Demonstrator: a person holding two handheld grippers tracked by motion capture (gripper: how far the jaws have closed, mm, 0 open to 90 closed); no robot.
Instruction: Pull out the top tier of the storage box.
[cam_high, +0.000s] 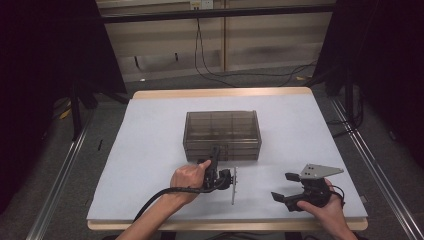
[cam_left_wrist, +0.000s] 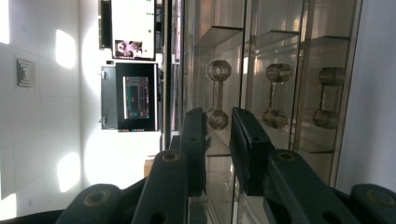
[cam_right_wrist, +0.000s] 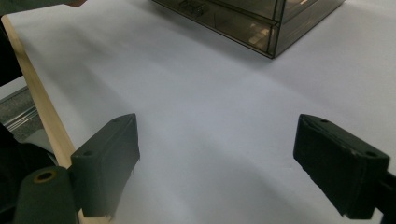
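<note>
A smoky see-through drawer box (cam_high: 222, 132) stands mid-table on the white table (cam_high: 145, 150). My left gripper (cam_high: 215, 153), rolled on its side, is at the front face of the box. In the left gripper view its jaws (cam_left_wrist: 218, 116) stand nearly together, with the end of a dumbbell-shaped drawer handle (cam_left_wrist: 218, 91) pinched between the tips. Two more handles (cam_left_wrist: 278, 95) (cam_left_wrist: 330, 98) sit further along the front. My right gripper (cam_high: 284, 186) rests at the front right, held by a hand, with its jaws wide open (cam_right_wrist: 217, 135) over bare table and nothing between them. The box corner (cam_right_wrist: 261, 23) lies beyond it.
The table's wooden front edge (cam_right_wrist: 42, 107) runs just behind the right gripper. Dark curtains flank the table on both sides, and cables (cam_high: 210, 70) lie on the floor behind it. A monitor (cam_left_wrist: 135, 91) shows off to the side in the left gripper view.
</note>
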